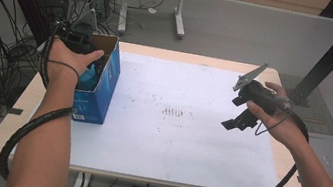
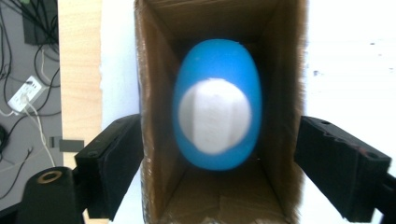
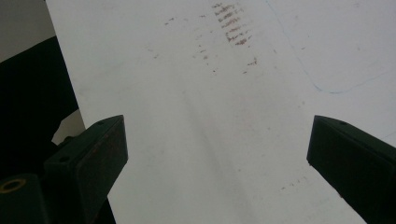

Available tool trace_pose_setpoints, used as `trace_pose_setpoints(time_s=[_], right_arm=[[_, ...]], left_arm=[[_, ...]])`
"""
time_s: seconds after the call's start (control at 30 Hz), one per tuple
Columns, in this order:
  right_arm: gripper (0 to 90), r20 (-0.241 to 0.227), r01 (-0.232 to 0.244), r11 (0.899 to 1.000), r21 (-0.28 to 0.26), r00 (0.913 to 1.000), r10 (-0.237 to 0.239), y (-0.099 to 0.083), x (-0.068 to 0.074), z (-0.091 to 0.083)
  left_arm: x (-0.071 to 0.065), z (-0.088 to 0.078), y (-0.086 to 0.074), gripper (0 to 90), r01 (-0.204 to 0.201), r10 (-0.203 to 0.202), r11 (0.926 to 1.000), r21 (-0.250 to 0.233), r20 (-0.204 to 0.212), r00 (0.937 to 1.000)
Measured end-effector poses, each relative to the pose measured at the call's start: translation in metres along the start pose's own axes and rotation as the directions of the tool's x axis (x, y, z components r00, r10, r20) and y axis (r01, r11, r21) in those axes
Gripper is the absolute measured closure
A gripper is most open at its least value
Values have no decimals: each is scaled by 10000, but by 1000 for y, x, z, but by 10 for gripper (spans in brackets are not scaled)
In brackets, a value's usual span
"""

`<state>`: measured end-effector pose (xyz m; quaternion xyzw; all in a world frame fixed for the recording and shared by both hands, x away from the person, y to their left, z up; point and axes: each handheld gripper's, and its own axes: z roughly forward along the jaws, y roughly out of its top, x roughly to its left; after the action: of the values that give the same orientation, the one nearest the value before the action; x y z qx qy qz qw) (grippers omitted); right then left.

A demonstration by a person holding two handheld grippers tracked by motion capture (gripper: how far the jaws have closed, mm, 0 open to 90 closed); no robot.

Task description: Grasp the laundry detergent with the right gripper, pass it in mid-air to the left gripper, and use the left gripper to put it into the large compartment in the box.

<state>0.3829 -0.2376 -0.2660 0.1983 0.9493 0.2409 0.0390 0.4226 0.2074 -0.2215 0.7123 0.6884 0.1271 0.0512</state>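
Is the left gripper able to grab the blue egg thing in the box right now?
Probably yes: the left gripper hangs open over the open-topped box, the blue egg lies uncovered below, though the walls are close.

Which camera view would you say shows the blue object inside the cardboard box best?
The left gripper view: it looks straight into the box at the blue object. The high view catches a sliver behind the left hand.

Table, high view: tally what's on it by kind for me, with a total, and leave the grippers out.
Box: 1 (blue outside, open top)
Blue egg-shaped thing: 1 (lies inside the box, with a white patch facing the left gripper view)
White sheet: 1 (covers most of the table)
Total: 3
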Motion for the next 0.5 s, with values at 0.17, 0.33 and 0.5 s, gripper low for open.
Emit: trace_pose_setpoints(time_s=[0.17,0.33,0.5], right_arm=[[50,-44,-108,9999,107,9999,109,2,-1,1],[50,-41,-112,9994,312,9999,113,5,-1,1],[50,-3,-145,9993,344,9999,145,6,-4,-1]], left_arm=[[-14,-12,-4,125,-493,506,9980,-399,326,9982],[-30,-21,-4,100,-917,946,9946,-491,593,9938],[-51,-27,-2,69,-1484,1523,9870,-615,645,9862]])
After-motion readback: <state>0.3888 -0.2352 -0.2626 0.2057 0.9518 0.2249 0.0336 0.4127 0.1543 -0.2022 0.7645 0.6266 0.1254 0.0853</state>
